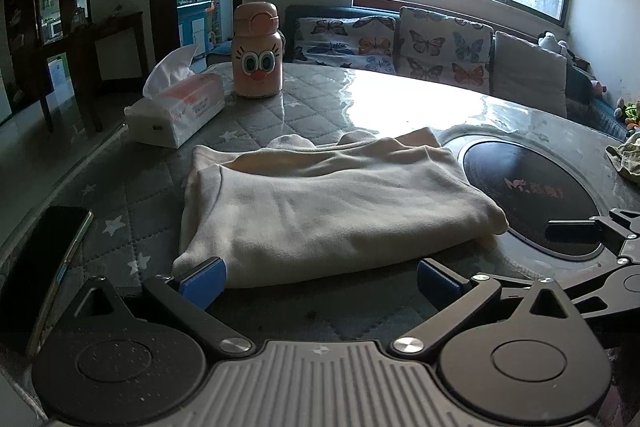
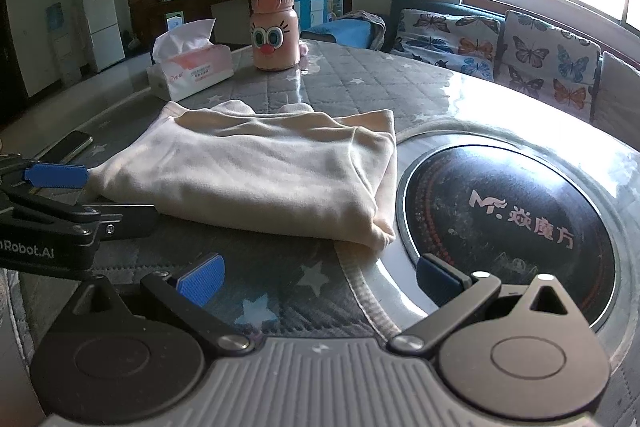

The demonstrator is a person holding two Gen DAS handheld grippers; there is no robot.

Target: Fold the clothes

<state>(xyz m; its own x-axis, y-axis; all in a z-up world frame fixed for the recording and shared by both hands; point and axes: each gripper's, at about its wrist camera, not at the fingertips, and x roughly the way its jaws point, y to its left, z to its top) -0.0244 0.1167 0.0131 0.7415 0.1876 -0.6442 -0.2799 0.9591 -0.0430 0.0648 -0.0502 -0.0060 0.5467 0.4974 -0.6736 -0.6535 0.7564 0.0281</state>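
Left gripper (image 1: 320,277) at bottom centre of own view, fingers spread wide, empty. Right gripper (image 2: 320,279) likewise wide apart, empty; its tip at right edge of left view.

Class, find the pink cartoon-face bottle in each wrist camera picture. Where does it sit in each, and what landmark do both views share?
Left wrist view: the pink cartoon-face bottle stands upper left of centre, on the quilted table beyond the folded cream garment.
Right wrist view: the bottle stands at top centre, again beyond the garment.
Shared landmark: the tissue box, just left of the bottle in both.
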